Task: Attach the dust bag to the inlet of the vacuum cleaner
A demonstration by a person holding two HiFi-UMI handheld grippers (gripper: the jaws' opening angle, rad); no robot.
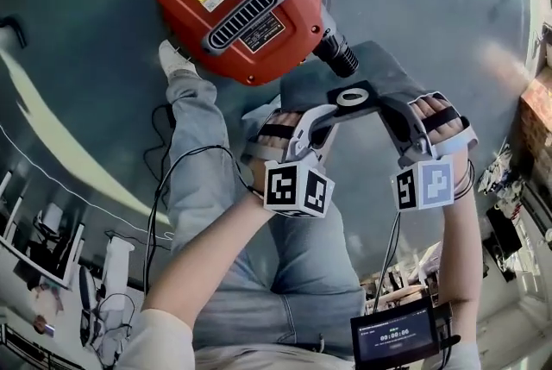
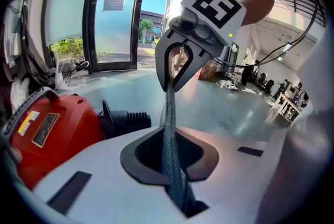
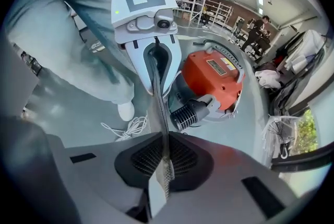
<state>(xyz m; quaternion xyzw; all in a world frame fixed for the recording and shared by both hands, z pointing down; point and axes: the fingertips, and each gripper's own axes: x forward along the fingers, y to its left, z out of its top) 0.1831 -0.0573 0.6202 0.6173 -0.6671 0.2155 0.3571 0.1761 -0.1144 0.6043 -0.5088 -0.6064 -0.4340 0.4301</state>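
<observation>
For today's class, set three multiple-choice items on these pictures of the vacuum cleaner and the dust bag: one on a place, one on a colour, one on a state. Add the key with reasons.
1. Where is the dust bag collar relative to the inlet?
A) close beside it, not on it
B) pushed fully over it
C) on the far side of the machine

2. What colour is the vacuum cleaner body?
A) blue
B) red
C) yellow

3. How are the left claw and the right claw set?
A) both open and empty
B) only the left is shut on the bag
C) both shut on the dust bag

Key: 1 A, since the ribbed inlet shows bare beside the collar's hole. 2 B, since the shell is red in every view. 3 C, since each gripper view shows fabric pinched between its jaws.
</observation>
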